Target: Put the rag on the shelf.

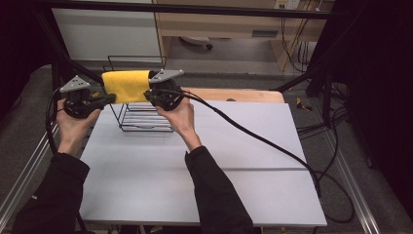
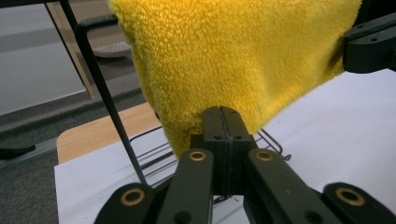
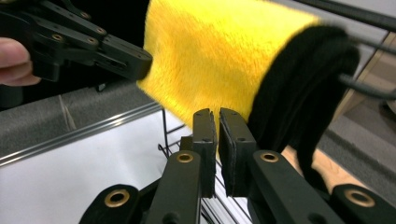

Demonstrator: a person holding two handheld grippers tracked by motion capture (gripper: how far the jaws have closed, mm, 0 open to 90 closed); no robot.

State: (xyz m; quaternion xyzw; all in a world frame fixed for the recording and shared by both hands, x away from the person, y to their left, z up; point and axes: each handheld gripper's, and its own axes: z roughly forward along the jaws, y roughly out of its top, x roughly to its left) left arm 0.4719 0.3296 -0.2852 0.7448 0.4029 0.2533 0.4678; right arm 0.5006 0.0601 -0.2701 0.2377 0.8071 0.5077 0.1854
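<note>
The table (image 1: 204, 170), covered in white sheet, lies below and in front of both claws. The wire rack (image 1: 141, 117) stands on the table's far left part, directly under and between the two claws. The yellow cloth (image 1: 127, 85) hangs over the top of the rack, stretched between the claws, with a black cloth (image 3: 303, 93) draped beside it, just beyond the right claw's tips.

The left claw (image 2: 222, 122) is fully closed; its jaws meet on the lower edge of the yellow cloth, at that cloth's left end. The right claw (image 3: 218, 128) is at the cloth's right end. A narrow gap remains between its jaws, with the yellow cloth's edge at their tips. Whether its pads actually press the cloth cannot be determined.
</note>
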